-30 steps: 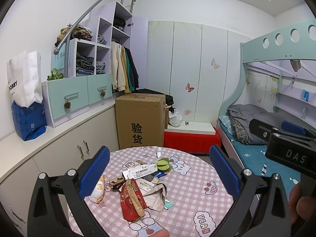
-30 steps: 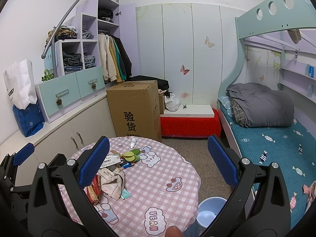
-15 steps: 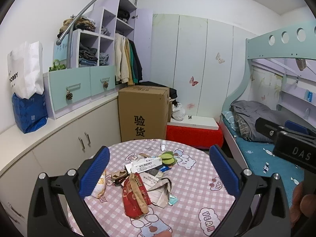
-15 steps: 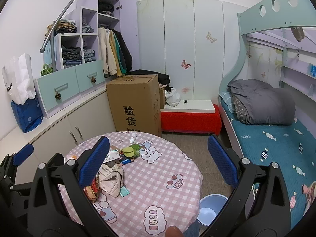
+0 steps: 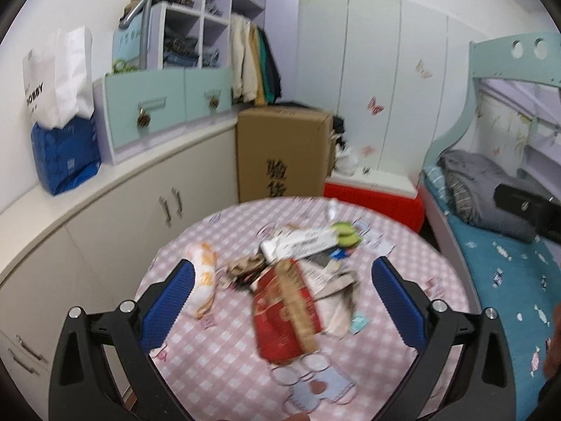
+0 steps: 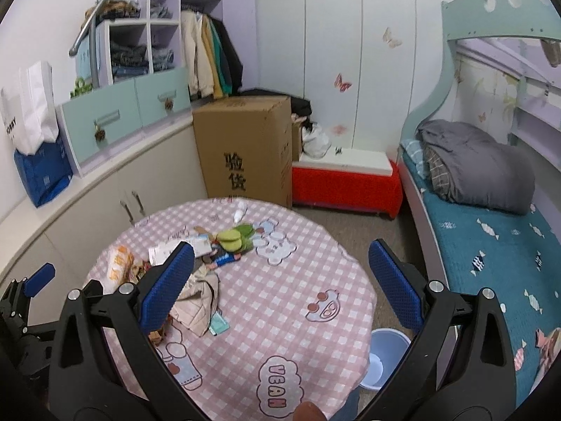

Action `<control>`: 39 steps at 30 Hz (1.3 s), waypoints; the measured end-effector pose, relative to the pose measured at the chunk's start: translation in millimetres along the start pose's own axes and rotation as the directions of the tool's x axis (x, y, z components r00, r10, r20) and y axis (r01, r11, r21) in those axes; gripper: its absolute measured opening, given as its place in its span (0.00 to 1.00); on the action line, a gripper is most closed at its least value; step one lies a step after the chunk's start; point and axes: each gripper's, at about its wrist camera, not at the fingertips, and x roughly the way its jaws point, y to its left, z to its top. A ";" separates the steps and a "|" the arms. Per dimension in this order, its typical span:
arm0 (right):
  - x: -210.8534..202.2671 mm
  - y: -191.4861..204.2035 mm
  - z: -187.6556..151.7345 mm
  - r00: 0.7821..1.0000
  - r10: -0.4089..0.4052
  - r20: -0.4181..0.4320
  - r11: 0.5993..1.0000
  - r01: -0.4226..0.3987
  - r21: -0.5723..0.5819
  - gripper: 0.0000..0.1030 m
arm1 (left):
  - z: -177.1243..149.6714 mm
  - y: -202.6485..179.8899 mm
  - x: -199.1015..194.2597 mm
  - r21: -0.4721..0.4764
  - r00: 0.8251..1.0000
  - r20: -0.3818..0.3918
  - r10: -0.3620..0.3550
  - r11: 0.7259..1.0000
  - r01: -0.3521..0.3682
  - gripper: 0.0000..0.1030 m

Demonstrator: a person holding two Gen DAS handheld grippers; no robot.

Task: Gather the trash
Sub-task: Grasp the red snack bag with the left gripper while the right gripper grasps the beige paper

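Crumpled wrappers (image 5: 287, 312), flat white box (image 5: 301, 245), round gingham table (image 6: 280, 301)

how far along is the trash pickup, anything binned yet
Nothing looks collected yet. The wrappers, including the red packet, orange snack bag and white box, lie on the pink checked table. Left gripper and right gripper are open and empty. The blue bin looks empty. All remains.
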 end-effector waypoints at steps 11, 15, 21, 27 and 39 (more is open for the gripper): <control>60.5 7.8 -24.0 0.990 0.014 -0.138 1.000 -0.017 -0.021 0.94 | -23.6 12.5 59.6 -0.003 0.991 -0.136 0.011 1.000 -0.011 0.96; 72.7 4.2 -29.4 0.986 0.011 -0.166 1.000 -0.014 -0.016 0.94 | -26.5 -2.9 84.0 0.021 0.986 -0.166 0.035 0.999 -0.032 0.96; 88.7 1.8 -35.7 0.979 0.010 -0.203 1.000 -0.013 -0.009 0.94 | -36.7 -6.3 124.8 0.027 0.969 -0.238 0.066 0.998 -0.061 0.94; 112.9 3.2 -46.9 0.966 0.057 -0.253 0.998 -0.058 0.002 0.94 | -40.4 9.5 124.9 -0.082 0.961 -0.258 -0.098 0.993 0.079 0.52; 189.1 53.5 -91.1 0.878 0.286 -0.383 0.947 -0.320 -0.027 0.87 | -37.5 29.2 108.9 -0.120 0.968 -0.222 -0.118 0.988 0.093 0.40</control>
